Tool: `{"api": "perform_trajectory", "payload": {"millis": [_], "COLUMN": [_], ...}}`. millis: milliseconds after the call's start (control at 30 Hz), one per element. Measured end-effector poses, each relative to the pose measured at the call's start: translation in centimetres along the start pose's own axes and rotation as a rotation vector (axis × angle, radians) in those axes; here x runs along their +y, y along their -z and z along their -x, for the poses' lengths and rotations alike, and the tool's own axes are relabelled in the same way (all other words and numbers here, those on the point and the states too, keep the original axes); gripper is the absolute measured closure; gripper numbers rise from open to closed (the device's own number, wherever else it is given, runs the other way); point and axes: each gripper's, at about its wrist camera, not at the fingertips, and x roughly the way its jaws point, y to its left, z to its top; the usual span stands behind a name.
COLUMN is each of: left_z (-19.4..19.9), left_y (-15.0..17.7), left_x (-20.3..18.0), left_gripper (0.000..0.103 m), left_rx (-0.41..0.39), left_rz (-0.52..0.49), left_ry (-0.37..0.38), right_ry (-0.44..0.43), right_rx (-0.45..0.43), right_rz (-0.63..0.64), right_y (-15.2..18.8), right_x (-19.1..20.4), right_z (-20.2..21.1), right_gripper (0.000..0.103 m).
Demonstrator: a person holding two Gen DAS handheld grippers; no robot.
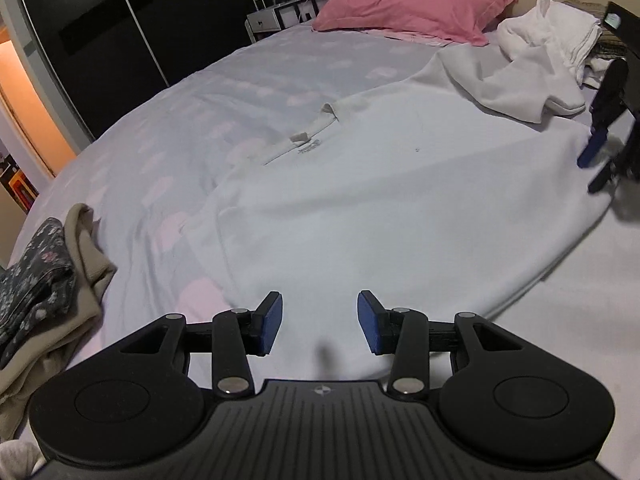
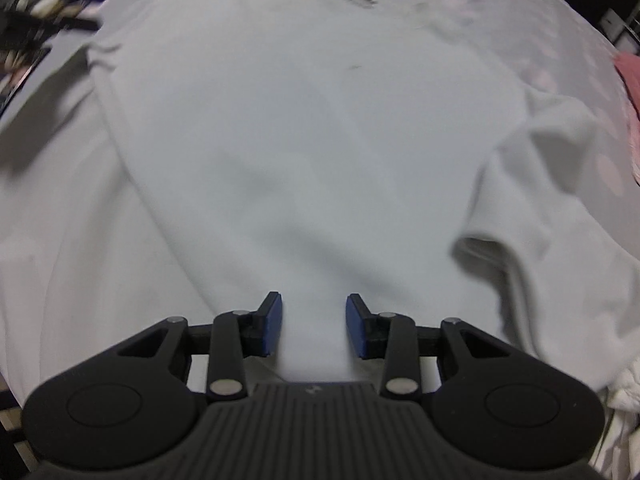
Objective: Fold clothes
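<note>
Both black tongs w/ blue pads, left (image 1: 320, 322) & right (image 2: 314, 326), gape wide, holding nothing. Big white shirt (image 1: 360, 184) lies spread flat on pale cloud-print bed sheet (image 1: 248, 92), sleeve out, not folded. White heap (image 1: 552, 32) by pink pillow (image 1: 412, 4) waits too.

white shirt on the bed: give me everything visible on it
The white shirt lies spread mostly flat on the bed sheet, soft knit by its look, with light wrinkles. Its collar with a small tag points toward the far side of the bed. One short sleeve is rumpled toward the white pile by the pillow. The left tongs and right tongs are over its edges, both open, gripping nothing.
</note>
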Motion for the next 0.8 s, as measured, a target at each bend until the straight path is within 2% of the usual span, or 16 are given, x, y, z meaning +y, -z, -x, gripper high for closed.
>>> {"api": "perform_trajectory", "payload": {"millis": [167,267,300,333,400,467,533,700,800], "left_z": [-4.2,-4.5,-4.4,-4.3,-4.0,-3.5,-3.1,-2.1,-2.3], "left_y": [1.3,3.0,3.2,3.4,3.3,3.0,2.7,1.6,0.8], "left_x": [-0.3,0.6,1.2,1.8,2.5,2.6,2.8,2.8,2.2], "left_gripper": [0.064,0.064,0.062,0.055,0.053,0.056,0.060,0.060,0.060], "left_rx": [0.189,0.197,0.209,0.220,0.220,0.204,0.189,0.147,0.137], "left_rz": [-0.028,-0.010,0.019,0.048,0.080,0.095,0.109,0.125,0.122], "left_ry": [-0.034,-0.007,-0.003,0.000,-0.001,-0.007,-0.013,-0.020,-0.004], "right_ry": [-0.007,-0.028,-0.043,-0.064,-0.116,-0.147,-0.076,0.236,0.319], "right_rx": [0.015,0.018,0.018,0.024,0.050,0.038,0.000,-0.086,-0.135], "right_rz": [0.021,0.008,0.000,-0.009,-0.028,-0.129,-0.260,-0.566,-0.704], "right_y": [0.4,1.4,1.9,2.3,3.0,3.2,3.9,7.3,9.5], "right_x": [1.0,0.4,0.0,-0.7,-2.4,-5.6,-9.2,-17.4,-20.5], "right_z": [-0.3,0.0,0.2,0.3,0.4,0.8,2.1,4.0,4.1], "right_gripper": [0.059,0.058,0.058,0.057,0.055,0.055,0.054,0.054,0.054]}}
